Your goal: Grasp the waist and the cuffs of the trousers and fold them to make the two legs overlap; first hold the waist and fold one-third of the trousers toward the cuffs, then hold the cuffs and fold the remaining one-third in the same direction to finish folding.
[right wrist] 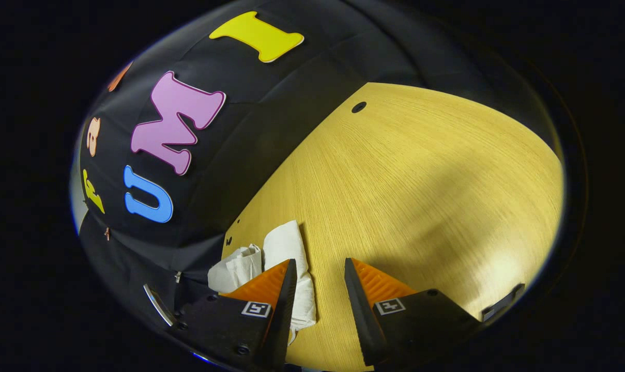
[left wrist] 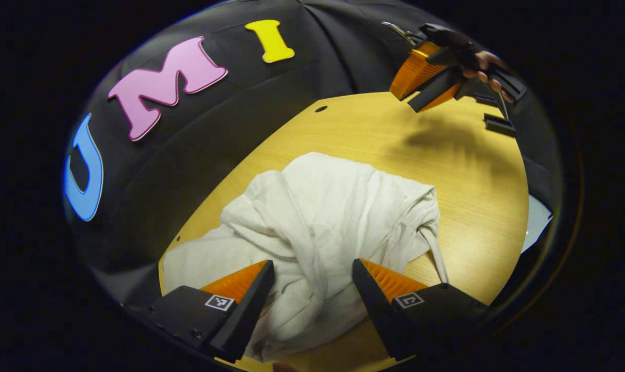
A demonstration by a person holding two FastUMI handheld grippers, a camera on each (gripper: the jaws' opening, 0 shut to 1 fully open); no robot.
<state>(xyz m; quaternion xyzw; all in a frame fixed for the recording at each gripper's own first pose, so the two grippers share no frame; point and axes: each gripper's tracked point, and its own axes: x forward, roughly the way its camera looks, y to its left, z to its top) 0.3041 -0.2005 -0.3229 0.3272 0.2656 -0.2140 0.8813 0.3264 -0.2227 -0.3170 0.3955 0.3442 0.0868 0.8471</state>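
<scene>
Clearly, in the left gripper view, the white trousers (left wrist: pixel 312 227) lie in a loose, crumpled heap on the wooden tabletop (left wrist: pixel 477 175), near the black cloth wall. The fabric is bunched with many folds, and a thin drawstring (left wrist: pixel 436 253) hangs out at the right side of the heap, lying on the wood. The left hand-held gripper (left wrist: pixel 313 281) is above the near part of the heap with its fingers spread wide apart; the cloth shows between them, but I cannot tell if either finger touches it, and nothing is grasped. Far at the upper right of this view, the right hand-held gripper (left wrist: pixel 436 77) is in the air above the tabletop, held by a hand (left wrist: pixel 485 67), well apart from the trousers; its shadow falls on the wood under it.

In the right gripper view, the right hand-held gripper (right wrist: pixel 317 281) has its fingers open with a moderate gap, and bare wood of the tabletop (right wrist: pixel 421 181) shows between them. It holds nothing. A part of the trousers (right wrist: pixel 286 248) shows at the lower left, beside and partly behind the left finger, near the tabletop's edge by the wall. A small dark hole (right wrist: pixel 359 107) sits in the far part of the tabletop
</scene>
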